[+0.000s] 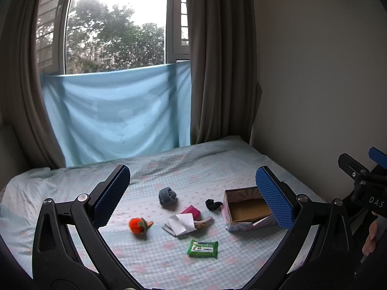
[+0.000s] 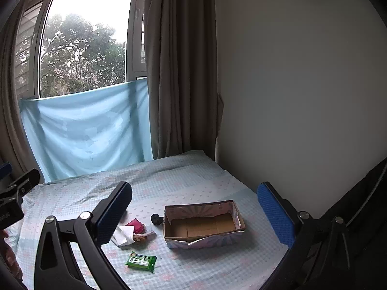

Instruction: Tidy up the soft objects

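Bed: a mattress under a pale blue checked sheet (image 1: 193,169) with faint pink motifs fills the corner by the window; everything lies on it.
Box: an open cardboard box (image 2: 203,227) with pink-and-blue patterned sides sits to the right, its brown floor bare.
Black item: a small dark bundle of cloth (image 1: 213,204), perhaps a sock, lies just left of the box's far corner.
Grey item: a rolled grey sock (image 1: 167,196) lies farther left and to the far side of the group.
Pink item: a magenta pouch (image 1: 192,211) rests at the middle, touching a folded white cloth (image 1: 180,224).
Doll: a small doll (image 1: 202,222) pokes out from under the white cloth toward the box.
Plush: an orange plush toy (image 1: 139,226) lies at the left, apart from the rest.
Wipes: a green wipes packet (image 1: 202,248) lies nearest, alone.
Left gripper (image 1: 193,198): jaws spread wide, holding nothing, hovering above the bed short of the items.
Right gripper (image 2: 194,215): jaws likewise wide and empty, framing the box.
Backdrop: a light blue cloth (image 1: 116,111) hangs across the lower window between brown curtains (image 1: 217,72).
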`<state>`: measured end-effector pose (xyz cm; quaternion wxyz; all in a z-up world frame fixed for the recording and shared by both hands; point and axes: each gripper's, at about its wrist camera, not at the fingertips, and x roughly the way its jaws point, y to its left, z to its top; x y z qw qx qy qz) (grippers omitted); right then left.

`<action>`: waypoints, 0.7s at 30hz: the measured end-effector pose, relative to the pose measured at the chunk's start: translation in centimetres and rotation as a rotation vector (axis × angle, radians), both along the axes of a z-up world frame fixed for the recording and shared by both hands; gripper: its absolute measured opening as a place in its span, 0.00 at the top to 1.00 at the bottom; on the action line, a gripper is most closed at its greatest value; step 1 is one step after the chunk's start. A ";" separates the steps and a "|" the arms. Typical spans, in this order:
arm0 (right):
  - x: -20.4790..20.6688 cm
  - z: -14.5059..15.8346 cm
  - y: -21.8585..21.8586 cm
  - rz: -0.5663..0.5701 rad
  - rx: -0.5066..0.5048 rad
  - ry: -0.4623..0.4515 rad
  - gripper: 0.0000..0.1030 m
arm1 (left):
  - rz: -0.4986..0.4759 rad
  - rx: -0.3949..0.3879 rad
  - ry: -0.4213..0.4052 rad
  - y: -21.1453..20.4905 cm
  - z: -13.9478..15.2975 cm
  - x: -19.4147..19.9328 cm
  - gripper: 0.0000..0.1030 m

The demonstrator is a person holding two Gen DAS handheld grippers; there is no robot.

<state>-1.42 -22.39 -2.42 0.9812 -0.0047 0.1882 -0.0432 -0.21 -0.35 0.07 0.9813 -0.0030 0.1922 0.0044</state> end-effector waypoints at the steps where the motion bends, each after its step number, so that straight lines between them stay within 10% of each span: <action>1: 0.0 0.0 0.0 0.001 -0.002 -0.002 0.00 | 0.000 0.000 -0.001 0.0 0.1 0.0 0.00; 21: -0.5 0.4 -0.1 0.011 -0.012 -0.017 0.00 | 0.009 0.016 -0.003 -0.5 0.2 -0.1 0.00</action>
